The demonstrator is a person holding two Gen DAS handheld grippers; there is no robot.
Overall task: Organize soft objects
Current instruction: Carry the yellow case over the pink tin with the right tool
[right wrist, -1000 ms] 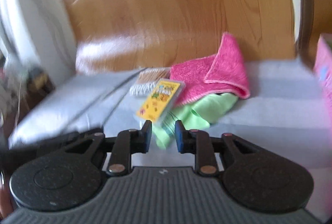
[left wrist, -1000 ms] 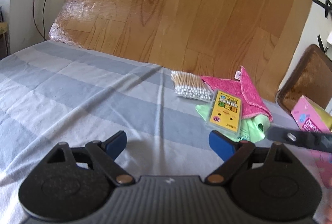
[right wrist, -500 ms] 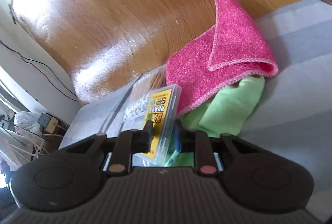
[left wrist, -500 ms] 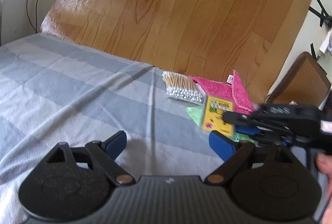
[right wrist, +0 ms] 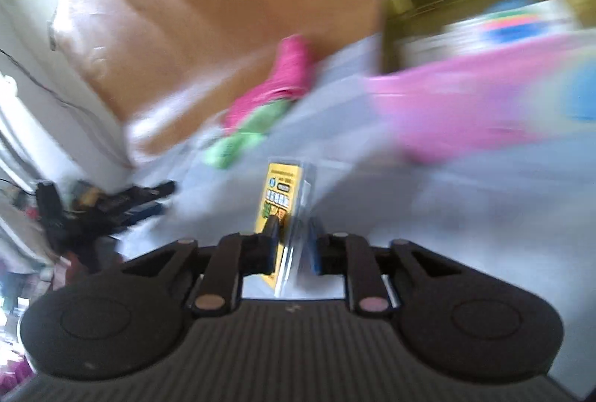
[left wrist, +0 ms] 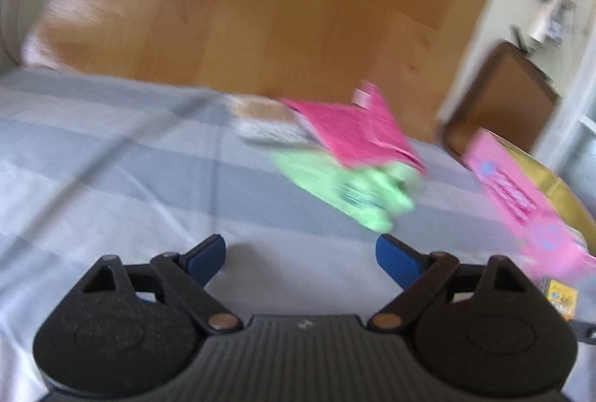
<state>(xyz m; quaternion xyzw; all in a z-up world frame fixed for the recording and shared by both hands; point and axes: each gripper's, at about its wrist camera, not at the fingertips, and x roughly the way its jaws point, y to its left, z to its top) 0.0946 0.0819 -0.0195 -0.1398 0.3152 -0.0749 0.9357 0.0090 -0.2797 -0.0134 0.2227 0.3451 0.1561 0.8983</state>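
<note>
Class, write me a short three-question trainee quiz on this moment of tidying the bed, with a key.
1. True or false: the left gripper holds the green cloth.
2. What does the right gripper grip?
A) the pink cloth
B) the yellow-labelled clear case
C) cotton swabs
3. Which cloth lies on top?

Key: 1 false, it is open and empty; 2 B; 3 the pink cloth.

Qty visible: cloths x2, i.e. 1 pink cloth [left wrist: 354, 130] and 1 green cloth [left wrist: 346, 189]; 1 cotton-swab pack [left wrist: 268, 126]; 1 yellow-label clear case [right wrist: 285, 193]; 1 pink box [left wrist: 521, 201]; grippers x2.
</note>
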